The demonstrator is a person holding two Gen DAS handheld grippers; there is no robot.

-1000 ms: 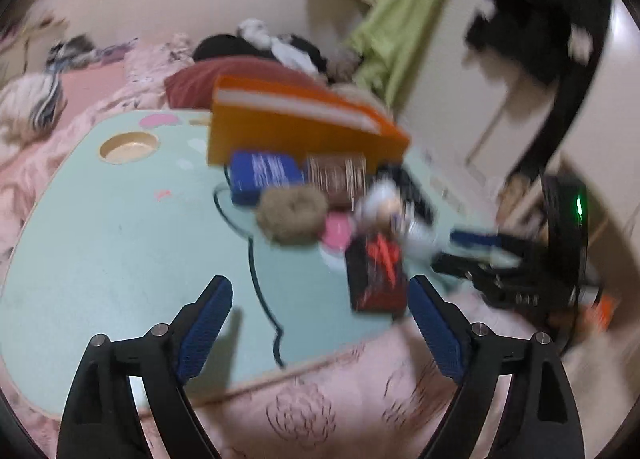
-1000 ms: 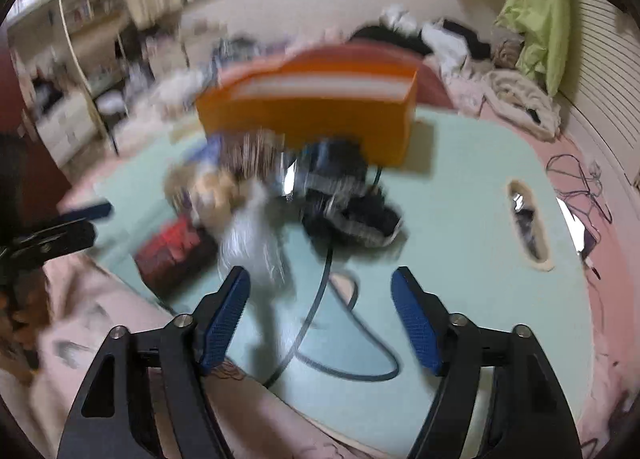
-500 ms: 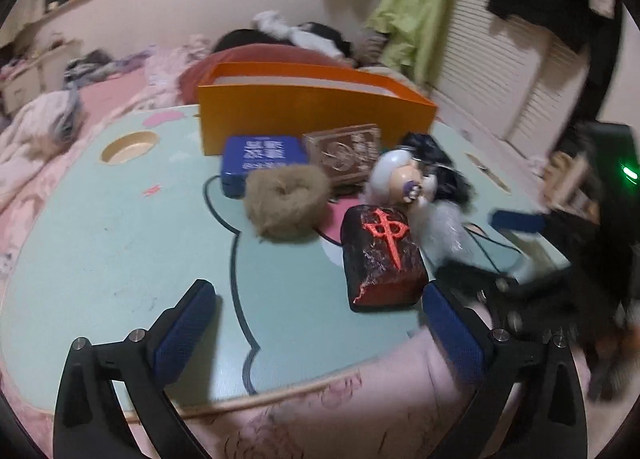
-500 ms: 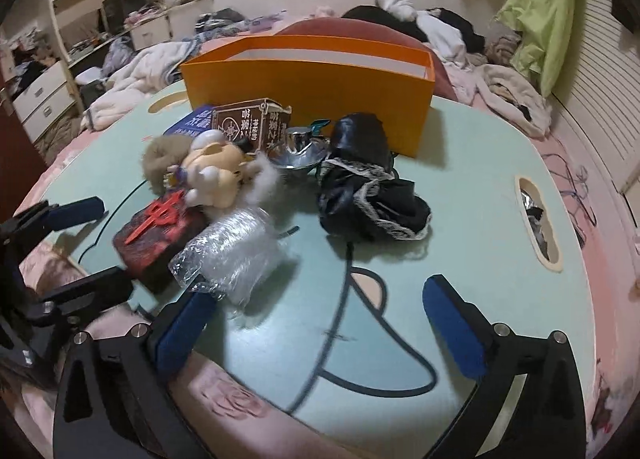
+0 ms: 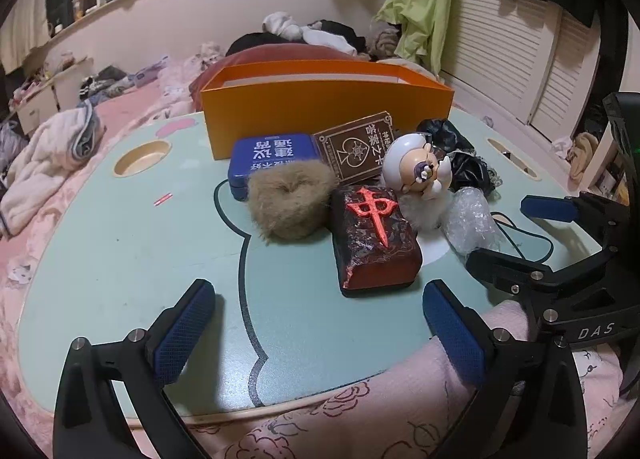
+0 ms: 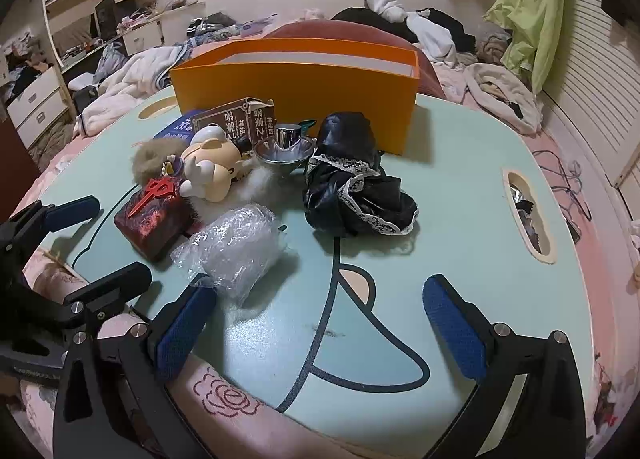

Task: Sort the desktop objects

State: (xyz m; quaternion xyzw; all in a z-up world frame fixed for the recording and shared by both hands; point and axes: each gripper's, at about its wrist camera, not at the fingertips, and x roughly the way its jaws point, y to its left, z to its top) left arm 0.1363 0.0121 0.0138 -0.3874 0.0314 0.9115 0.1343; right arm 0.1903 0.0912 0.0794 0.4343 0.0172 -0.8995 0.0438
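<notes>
A pile of small objects lies on the pale green table (image 5: 120, 243) before an orange box (image 5: 320, 107): a dark red block with a red sign (image 5: 374, 235), a furry brown ring (image 5: 290, 201), a blue tin (image 5: 272, 153), a brown card box (image 5: 358, 147), a doll figure (image 5: 420, 167), a bubble-wrap bundle (image 6: 236, 247), a metal funnel (image 6: 284, 149) and black lace cloth (image 6: 356, 183). My left gripper (image 5: 316, 319) hovers open over the near table edge, just short of the red block. My right gripper (image 6: 320, 315) is open too, its left finger beside the bubble wrap.
Cut-out holes sit in the table at the far left (image 5: 142, 157) and at the right (image 6: 528, 215). Pink flowered bedding (image 5: 360, 419) lies along the near edge. Clothes and a red cushion (image 6: 344, 31) are heaped behind the box.
Both grippers' jaws spread wider. The left view swung and steadied, bringing the red block and pile nearer and central. The right view went from blurred to still.
</notes>
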